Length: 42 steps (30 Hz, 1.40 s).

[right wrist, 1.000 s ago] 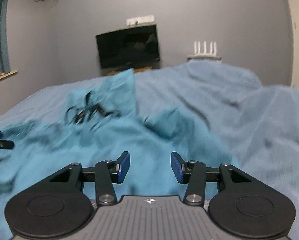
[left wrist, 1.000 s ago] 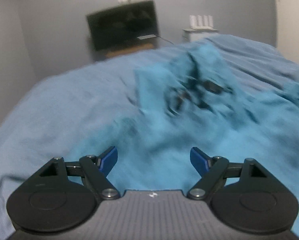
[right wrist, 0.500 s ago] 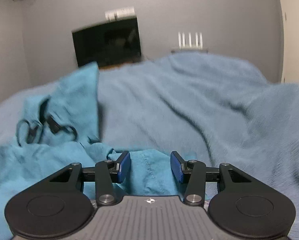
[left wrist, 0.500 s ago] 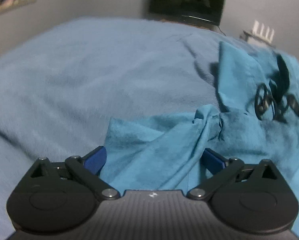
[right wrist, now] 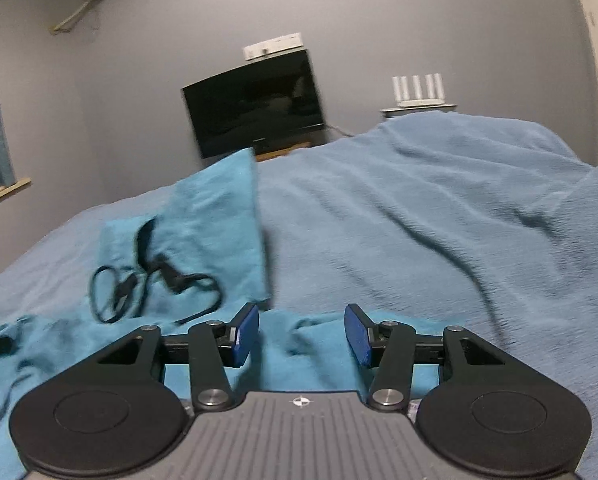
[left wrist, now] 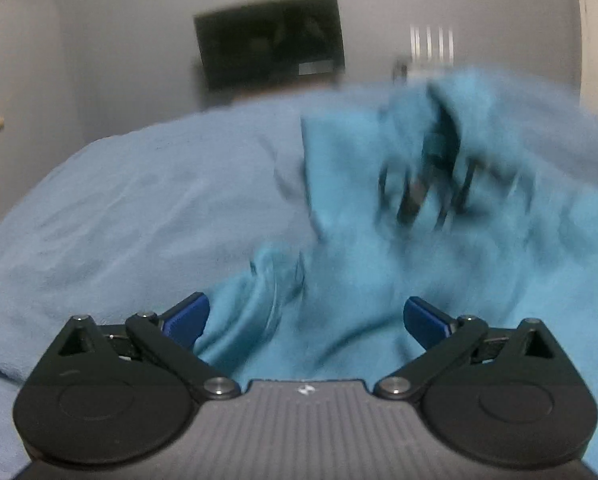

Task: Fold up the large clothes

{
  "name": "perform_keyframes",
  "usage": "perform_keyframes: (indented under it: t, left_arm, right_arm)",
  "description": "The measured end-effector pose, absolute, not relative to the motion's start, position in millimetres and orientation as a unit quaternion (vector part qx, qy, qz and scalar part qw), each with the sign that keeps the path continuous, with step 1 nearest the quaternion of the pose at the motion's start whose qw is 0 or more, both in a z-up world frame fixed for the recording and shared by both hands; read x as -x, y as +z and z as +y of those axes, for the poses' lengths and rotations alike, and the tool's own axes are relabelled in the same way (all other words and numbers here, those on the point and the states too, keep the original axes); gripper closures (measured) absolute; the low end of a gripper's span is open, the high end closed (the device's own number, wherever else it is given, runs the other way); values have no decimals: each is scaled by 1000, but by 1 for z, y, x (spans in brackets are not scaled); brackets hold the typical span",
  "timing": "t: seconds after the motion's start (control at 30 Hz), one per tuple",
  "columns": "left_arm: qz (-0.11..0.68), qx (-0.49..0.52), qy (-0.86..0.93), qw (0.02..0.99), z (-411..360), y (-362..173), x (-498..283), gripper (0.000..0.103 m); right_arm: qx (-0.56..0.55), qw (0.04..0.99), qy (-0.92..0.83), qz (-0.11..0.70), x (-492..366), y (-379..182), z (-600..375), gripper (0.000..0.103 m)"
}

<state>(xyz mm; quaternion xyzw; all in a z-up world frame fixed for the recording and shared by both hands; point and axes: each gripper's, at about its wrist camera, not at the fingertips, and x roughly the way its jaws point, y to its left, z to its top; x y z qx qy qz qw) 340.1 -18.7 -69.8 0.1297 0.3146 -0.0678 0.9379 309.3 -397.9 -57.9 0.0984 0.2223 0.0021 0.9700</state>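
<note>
Both sets of jaws stand spread with nothing pinched between them. The left gripper (left wrist: 305, 318) has its blue pads wide apart over a rumpled edge of the teal garment (left wrist: 379, 280); the right gripper (right wrist: 301, 338) is open less widely, its pads just above a bunched teal hem at the near edge.

Half a second ago the left camera looked down and leftward at a twisted corner of cloth close under its pads; now it faces the far wall again, and the picture is smeared with motion, so the left hand has swung back toward the middle. The right hand has tipped slightly, the television (right wrist: 255, 106) now leaning in its view, and the black print or cord (right wrist: 151, 272) on the cloth sits nearer than it did. The garment itself has settled: a second ago it was blurred on both sides, and in the right view it now lies mostly flat on the blue blanket (right wrist: 439, 208), one panel standing up in a ridge toward the far side. I would judge the spreading-out step nearly over and the hands hunting for fresh corners to take.

Both grippers are held low and roughly level, pointing across the bed, the left one's tip just visible at the far left edge of the right view. Whether the left pads touch the cloth I cannot say; the blur hides it.
</note>
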Motion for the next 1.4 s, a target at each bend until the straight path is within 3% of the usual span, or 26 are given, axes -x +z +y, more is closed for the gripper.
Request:
perform_keyframes:
  t: [0.1,0.33,0.53,0.7,0.8,0.83,0.87,0.9,0.93,1.2,1.4]
  left_arm:
    - [319,-180,-58,929,-23,-82,-343,0]
    - [283,-118,-51,950,7,-45,-325,0]
    - [260,-55,-54,963,29,-22,-328,0]
    - [279,-33,-63,958,38,-23,-338,0]
    - [286,-32,-59,956,36,-29,-344,0]
    - [289,-28,-58,955,37,-31,-346,0]
    - [292,-21,-56,954,39,-32,-347,0]
    - [295,-13,-56,954,41,-33,-348,0]
    - [298,-5,-57,953,43,-35,-349,0]
    - [366,-50,-26,929,46,-71,-358,0]
    - [379,28,-6,925,76,-73,-352,0]
  right_arm:
    - [-104,965,9,239,-314,-57,-386,50]
    - [-79,969,12,234,-392,-24,-371,47]
    - [-83,972,5,220,-477,-4,-365,38]
    - [-56,972,8,226,-525,-8,-356,20]
    - [-67,967,29,243,-541,-16,-359,17]
    - [-82,963,45,252,-545,-19,-360,21]
    - [-99,958,71,258,-547,-21,-362,43]
    - [-106,956,92,256,-547,-20,-362,82]
    - [-103,956,107,251,-544,-18,-360,100]
    - [-62,971,184,136,-441,29,-348,101]
    - [-44,974,199,100,-307,34,-364,101]
